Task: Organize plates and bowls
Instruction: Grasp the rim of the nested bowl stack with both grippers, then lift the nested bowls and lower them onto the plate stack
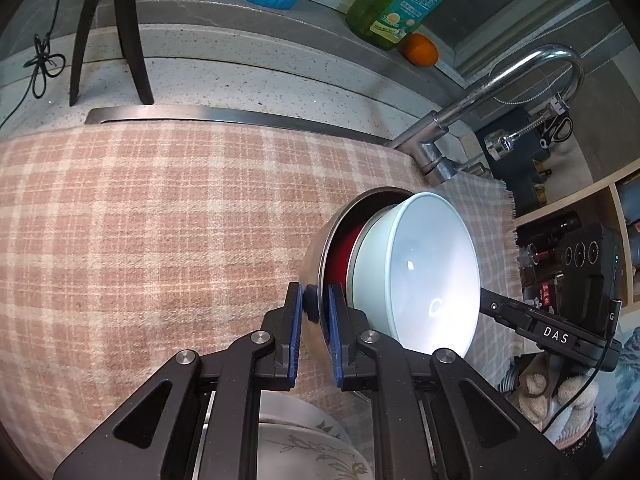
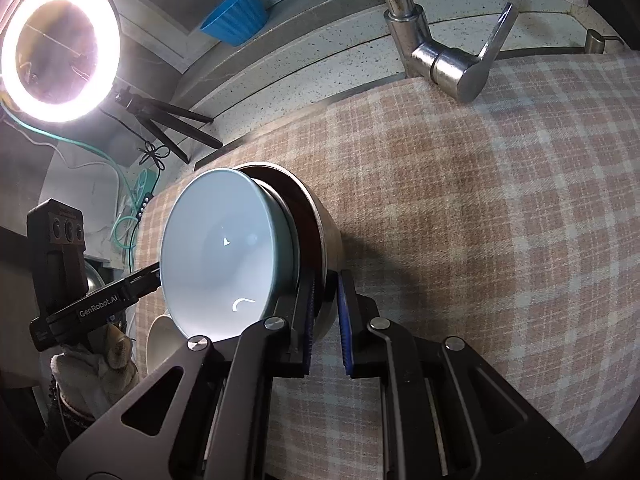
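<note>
From my left wrist, my left gripper (image 1: 315, 312) has its blue-padded fingers (image 1: 295, 336) pinching the rim of the steel bowl (image 1: 314, 256), one finger outside the wall and one inside, because the thin rim is the only edge I can clamp on something this round. A red bowl (image 1: 340, 252) sits nested in it and a pale blue bowl (image 1: 424, 272) in that, so one grip carries the whole stack. It hangs above the checked cloth (image 1: 160, 208) spread over the counter, with the tap (image 1: 480, 108) behind and a patterned plate (image 1: 308, 448) below my fingers. From my right wrist, my right gripper (image 2: 325, 320) clamps the same steel bowl's (image 2: 330, 240) rim on the opposite side, its fingers (image 2: 307, 320) closed on the wall; I judge two grips keep the heavy, tilted stack from swinging. The pale blue bowl (image 2: 224, 248) faces the ring light (image 2: 60, 48), and a white dish (image 2: 160, 344) lies low beside the cloth (image 2: 480, 220).
</note>
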A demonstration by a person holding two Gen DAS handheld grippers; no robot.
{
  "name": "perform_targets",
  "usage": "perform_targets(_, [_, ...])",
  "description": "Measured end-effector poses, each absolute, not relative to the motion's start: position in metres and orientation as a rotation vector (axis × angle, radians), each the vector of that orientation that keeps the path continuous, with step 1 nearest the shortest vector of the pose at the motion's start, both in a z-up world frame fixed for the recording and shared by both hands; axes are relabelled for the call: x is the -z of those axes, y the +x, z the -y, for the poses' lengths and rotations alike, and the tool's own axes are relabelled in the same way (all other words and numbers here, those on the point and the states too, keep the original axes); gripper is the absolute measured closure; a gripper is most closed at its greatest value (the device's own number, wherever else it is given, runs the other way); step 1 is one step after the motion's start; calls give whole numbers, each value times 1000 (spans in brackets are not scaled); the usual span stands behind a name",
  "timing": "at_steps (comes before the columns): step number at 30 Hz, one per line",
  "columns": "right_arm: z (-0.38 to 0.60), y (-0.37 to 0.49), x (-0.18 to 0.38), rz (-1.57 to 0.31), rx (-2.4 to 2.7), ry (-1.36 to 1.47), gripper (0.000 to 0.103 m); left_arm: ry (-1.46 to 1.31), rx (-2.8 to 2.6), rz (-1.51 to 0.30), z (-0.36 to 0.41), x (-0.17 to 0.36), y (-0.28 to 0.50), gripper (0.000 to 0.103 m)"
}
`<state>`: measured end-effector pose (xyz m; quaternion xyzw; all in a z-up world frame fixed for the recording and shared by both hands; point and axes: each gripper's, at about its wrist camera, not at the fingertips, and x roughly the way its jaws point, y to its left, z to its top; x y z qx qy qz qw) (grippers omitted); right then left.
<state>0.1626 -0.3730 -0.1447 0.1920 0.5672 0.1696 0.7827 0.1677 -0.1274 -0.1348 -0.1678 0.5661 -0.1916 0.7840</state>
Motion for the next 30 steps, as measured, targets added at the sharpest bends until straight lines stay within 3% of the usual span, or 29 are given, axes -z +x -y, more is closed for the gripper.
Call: perform_targets(30, [317,103,89,-1182,-486,372,91,-417,363,-1123,62,84,97,92])
